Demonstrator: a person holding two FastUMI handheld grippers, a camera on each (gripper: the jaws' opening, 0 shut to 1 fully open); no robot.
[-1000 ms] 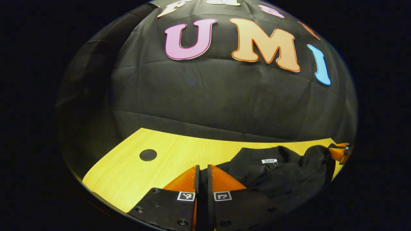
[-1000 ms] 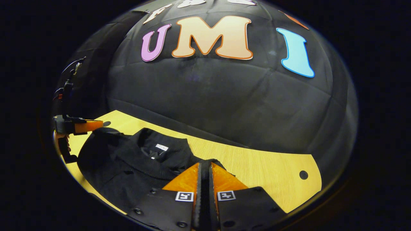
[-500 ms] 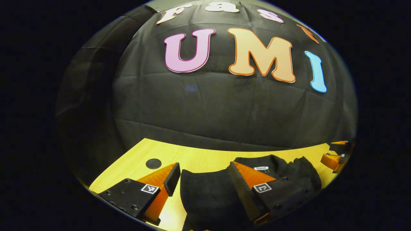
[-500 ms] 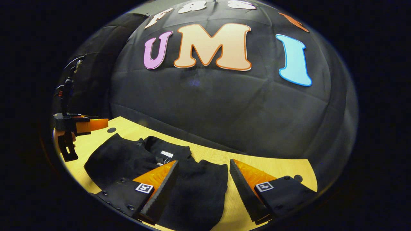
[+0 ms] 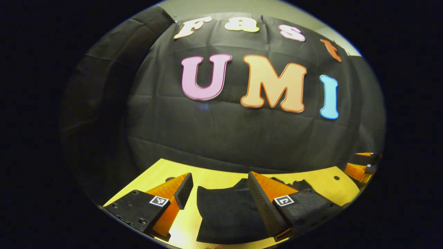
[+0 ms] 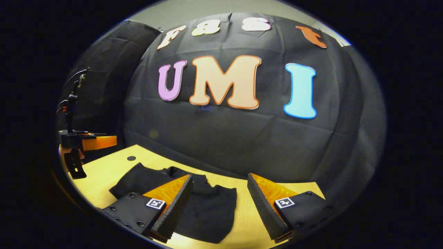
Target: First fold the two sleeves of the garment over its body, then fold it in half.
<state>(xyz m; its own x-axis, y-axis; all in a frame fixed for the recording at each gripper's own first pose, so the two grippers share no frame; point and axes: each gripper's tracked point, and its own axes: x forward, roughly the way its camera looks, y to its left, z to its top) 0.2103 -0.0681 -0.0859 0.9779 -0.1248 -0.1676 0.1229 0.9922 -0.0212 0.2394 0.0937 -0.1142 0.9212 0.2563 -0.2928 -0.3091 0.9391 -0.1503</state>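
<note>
The black garment (image 6: 204,207) lies on the yellow wooden table (image 6: 104,169), bunched into a compact, dark heap with no sleeve sticking out that I can make out. It looks soft and limp, light enough to sag from whatever point is pinched, so I would take it by an edge or corner of the fabric, not the thick middle. Its longer side seems to run across the table, roughly parallel to the booth's back wall, though the folds are hard to read in black cloth. The left gripper (image 5: 216,190) hangs above it with fingers spread wide, nothing between them. The right gripper (image 6: 219,197) is likewise wide apart and empty over the cloth.
</note>
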